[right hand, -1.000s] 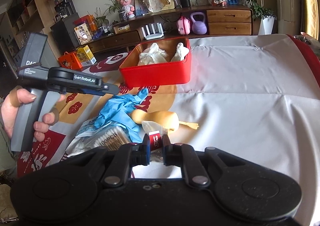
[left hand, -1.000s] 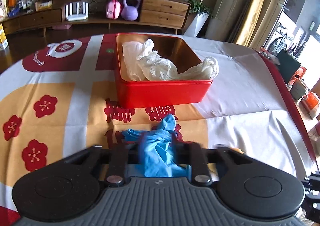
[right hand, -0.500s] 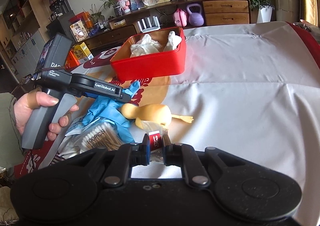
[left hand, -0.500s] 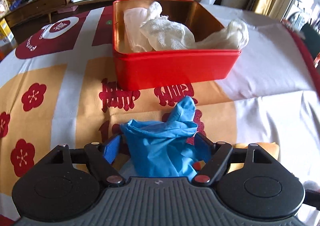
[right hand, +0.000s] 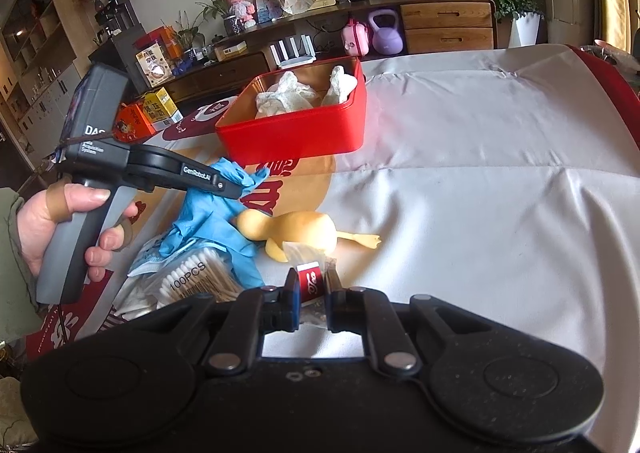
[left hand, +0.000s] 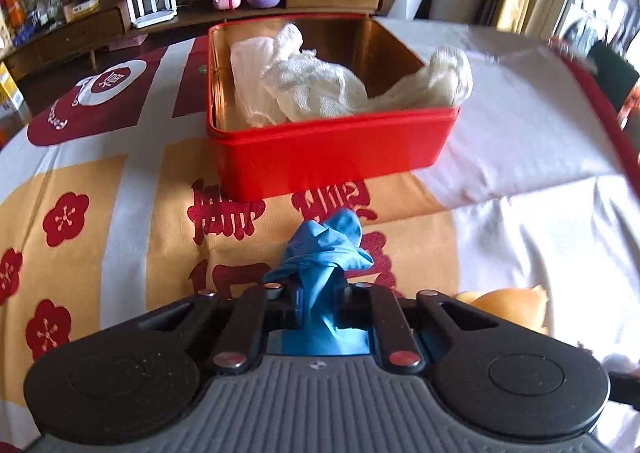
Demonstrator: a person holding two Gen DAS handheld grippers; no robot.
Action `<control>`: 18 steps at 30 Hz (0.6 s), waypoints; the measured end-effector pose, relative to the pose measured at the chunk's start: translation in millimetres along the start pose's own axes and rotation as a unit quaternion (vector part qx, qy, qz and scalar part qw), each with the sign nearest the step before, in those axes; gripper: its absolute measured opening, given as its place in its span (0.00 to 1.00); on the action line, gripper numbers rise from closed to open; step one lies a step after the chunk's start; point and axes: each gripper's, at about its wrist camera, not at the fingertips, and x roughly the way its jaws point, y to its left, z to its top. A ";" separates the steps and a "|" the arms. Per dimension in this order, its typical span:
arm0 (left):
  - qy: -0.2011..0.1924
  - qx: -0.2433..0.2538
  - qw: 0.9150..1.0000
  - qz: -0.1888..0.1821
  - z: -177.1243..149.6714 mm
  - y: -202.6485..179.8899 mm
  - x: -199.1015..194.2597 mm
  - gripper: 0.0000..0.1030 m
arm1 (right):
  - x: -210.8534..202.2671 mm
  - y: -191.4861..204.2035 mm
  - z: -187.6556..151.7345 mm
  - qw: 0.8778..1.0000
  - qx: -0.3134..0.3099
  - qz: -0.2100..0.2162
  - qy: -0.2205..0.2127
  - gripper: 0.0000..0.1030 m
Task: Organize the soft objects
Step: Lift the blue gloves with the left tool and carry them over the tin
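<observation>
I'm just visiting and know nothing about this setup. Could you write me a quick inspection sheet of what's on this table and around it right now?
Surface: tablecloth, white with red and gold print, creased.
Job's things: red tin holding white cloths; blue glove; yellow rubber duck.
Clutter: bag of cotton swabs; red-labelled clear packet.
Grippers: left gripper jaws have just been closing and now pinch the blue glove; right gripper shut on the red-labelled clear packet.
Cables: thin cord at the left gripper's handle.
Surroundings: wooden sideboard, purple kettlebell, potted plants, curtains.
</observation>
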 end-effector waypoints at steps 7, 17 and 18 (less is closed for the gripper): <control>-0.038 -0.023 0.998 -0.033 1.4 5.1 -30.8 0.05 | -12.5 7.7 1.2 1.000 -0.005 -0.004 -0.014 0.11; -0.063 -0.053 0.994 -0.071 9.2 12.2 -89.6 0.04 | -37.9 19.6 22.5 0.999 -0.011 0.009 -0.032 0.11; -0.065 -0.053 0.994 -0.071 10.6 12.6 -95.4 0.04 | -40.6 21.4 26.5 0.999 -0.013 0.010 -0.034 0.11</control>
